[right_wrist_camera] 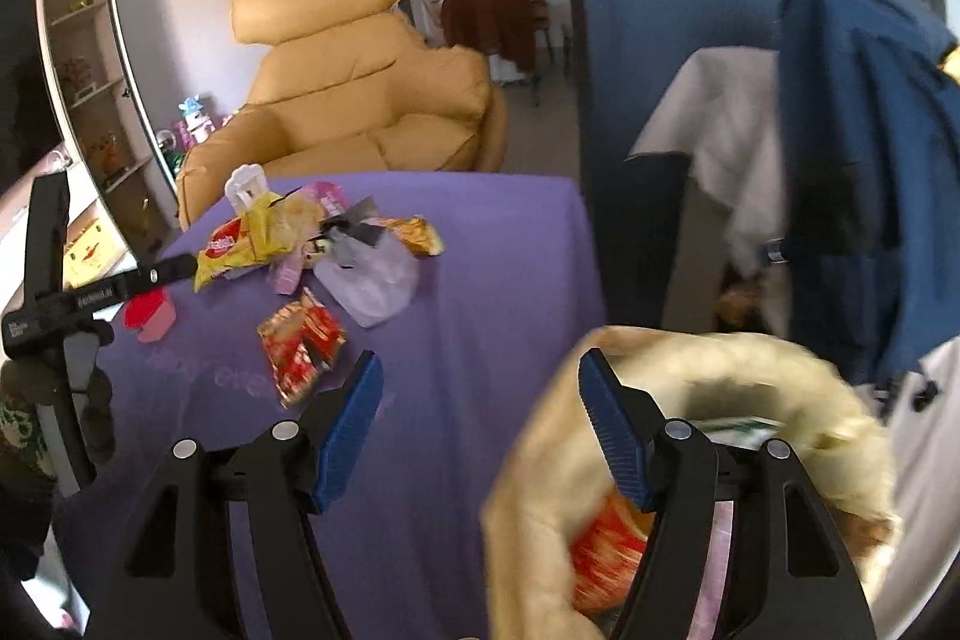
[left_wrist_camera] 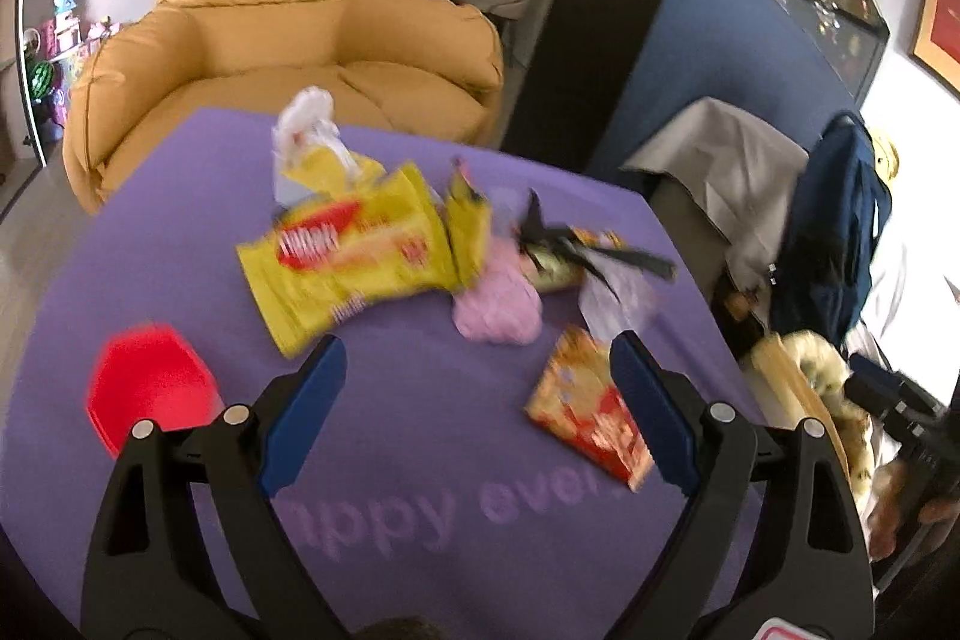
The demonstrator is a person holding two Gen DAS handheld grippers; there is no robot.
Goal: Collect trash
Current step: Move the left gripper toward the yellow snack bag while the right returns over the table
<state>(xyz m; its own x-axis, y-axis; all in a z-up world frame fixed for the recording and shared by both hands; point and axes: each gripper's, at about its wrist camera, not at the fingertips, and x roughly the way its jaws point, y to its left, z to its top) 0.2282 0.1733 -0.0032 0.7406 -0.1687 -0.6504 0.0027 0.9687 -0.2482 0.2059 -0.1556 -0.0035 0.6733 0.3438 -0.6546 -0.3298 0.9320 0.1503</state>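
Scattered in a loose heap toward the far middle of the purple cloth-covered table (left_wrist_camera: pixel 150 232): a large crumpled yellow snack bag with a red logo (left_wrist_camera: pixel 354 259), a white crumpled plastic wrapper (left_wrist_camera: pixel 306 130) behind it, a pink crinkled wrapper (left_wrist_camera: pixel 498 304) to its right, a black-and-yellow torn packet (left_wrist_camera: pixel 558 244) and a pale translucent plastic bag (right_wrist_camera: pixel 372 280) beyond that. Nearer and apart from the heap, lying flat: a red-and-gold foil snack packet (left_wrist_camera: pixel 591 412), probably the easiest next pick since nothing overlaps it. At the near left, a red plastic scoop-like piece (left_wrist_camera: pixel 150 388), purpose unclear. Off the right edge of the table, held open-mouthed just beside it: a cream fuzzy-rimmed collecting bag (right_wrist_camera: pixel 750 370), already holding a red wrapper (right_wrist_camera: pixel 606 556) and something with green print, so placed most likely to let trash drop in with a short carry. Hovering over the bag's rim, the right gripper (right_wrist_camera: pixel 480 412), jaws spread wide, nothing between the blue pads, consistent with a piece just dropped. Over the near table, aimed toward the heap, the left gripper (left_wrist_camera: pixel 480 388), likewise wide apart and empty, the foil packet just under its right finger. Behind the table, a tan leather armchair (left_wrist_camera: pixel 282 16); to the right, a navy backpack (right_wrist_camera: pixel 864 148) on a draped seat.
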